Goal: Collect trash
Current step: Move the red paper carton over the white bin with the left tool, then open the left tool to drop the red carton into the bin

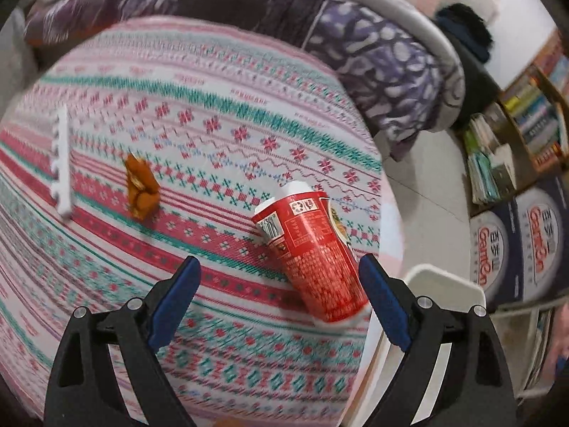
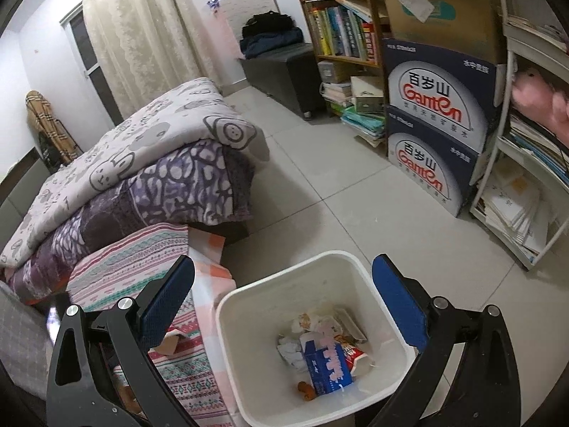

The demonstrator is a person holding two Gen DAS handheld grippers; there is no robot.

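Note:
A red paper cup (image 1: 313, 252) lies on its side on the patterned bedsheet (image 1: 213, 135), near the bed's right edge. My left gripper (image 1: 281, 284) is open and empty just above it, with the cup's lower end between the fingertips. An orange snack wrapper (image 1: 140, 188) and a white toothed foam strip (image 1: 62, 160) lie further left. My right gripper (image 2: 284, 284) is open and empty above the white trash bin (image 2: 249, 295), which holds a blue carton (image 2: 325, 366) and crumpled wrappers.
Folded purple and grey quilts (image 2: 142, 163) lie at the bed's far end. Stacked Ganten boxes (image 2: 437, 124), bookshelves (image 2: 338, 17) and a white rack (image 2: 533, 185) line the right side. The tiled floor (image 2: 355, 195) lies between them. The bin's rim (image 1: 444, 284) shows beside the bed.

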